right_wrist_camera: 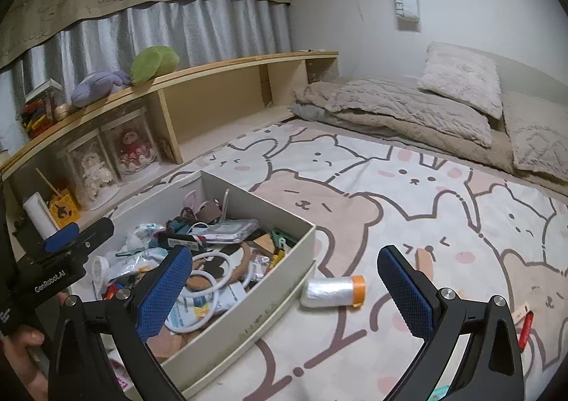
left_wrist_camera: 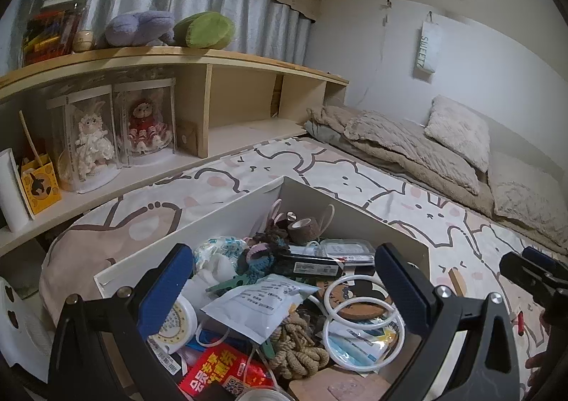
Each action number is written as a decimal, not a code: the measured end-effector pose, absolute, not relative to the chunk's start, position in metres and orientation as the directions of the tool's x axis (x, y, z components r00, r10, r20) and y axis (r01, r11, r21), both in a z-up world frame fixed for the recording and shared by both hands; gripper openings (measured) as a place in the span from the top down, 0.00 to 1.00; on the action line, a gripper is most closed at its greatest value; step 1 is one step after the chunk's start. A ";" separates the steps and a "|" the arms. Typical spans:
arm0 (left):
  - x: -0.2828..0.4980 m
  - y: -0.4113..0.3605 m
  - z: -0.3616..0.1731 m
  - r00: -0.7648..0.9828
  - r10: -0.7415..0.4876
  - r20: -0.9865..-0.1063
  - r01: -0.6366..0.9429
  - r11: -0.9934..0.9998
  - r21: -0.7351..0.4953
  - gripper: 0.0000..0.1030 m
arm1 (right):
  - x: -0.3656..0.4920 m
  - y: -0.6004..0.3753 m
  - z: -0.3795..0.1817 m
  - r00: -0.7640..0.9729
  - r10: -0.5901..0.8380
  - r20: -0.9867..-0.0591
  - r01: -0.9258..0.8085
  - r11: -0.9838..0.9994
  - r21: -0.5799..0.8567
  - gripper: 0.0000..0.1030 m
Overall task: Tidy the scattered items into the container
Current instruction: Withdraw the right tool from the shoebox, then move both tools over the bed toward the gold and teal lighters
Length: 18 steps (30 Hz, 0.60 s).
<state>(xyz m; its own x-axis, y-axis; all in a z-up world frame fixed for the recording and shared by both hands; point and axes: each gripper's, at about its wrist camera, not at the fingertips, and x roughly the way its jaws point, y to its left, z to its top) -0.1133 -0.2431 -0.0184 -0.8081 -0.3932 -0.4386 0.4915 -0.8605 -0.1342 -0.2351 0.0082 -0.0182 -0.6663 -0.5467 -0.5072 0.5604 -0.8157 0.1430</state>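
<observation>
A white cardboard box on the bed holds a heap of small things: white rings, packets, rope, a tape roll. My left gripper hovers open over the heap with nothing between its pads. In the right wrist view the box is at the left. A roll of clear plastic film with an orange end lies on the sheet just right of it, between and beyond my open right gripper's fingers. A wooden stick and a small red item lie farther right.
The bear-print sheet spreads to the right of the box. Folded blankets and pillows lie along the far wall. A wooden shelf with boxed dolls and plush toys runs along the left. A hand holds the left gripper.
</observation>
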 end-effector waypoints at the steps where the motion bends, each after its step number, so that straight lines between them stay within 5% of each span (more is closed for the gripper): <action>1: -0.114 -0.242 -0.018 -0.809 -0.393 -0.438 0.490 -0.862 -0.132 0.00 | -0.235 0.011 -0.018 -0.669 -0.545 -0.505 0.556 -0.818 0.147 0.00; 18: -0.129 -0.207 -0.016 -0.833 -0.345 -0.433 0.420 -0.903 -0.088 0.00 | -0.228 0.088 -0.006 -0.750 -0.471 -0.464 0.452 -0.878 0.160 0.00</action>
<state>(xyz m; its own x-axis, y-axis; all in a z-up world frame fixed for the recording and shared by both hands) -0.1285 -0.2072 -0.0155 -0.8327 -0.3453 -0.4328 0.4202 -0.9032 -0.0878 -0.2281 0.0879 -0.0064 -0.7500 -0.4710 -0.4643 0.4522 -0.8775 0.1597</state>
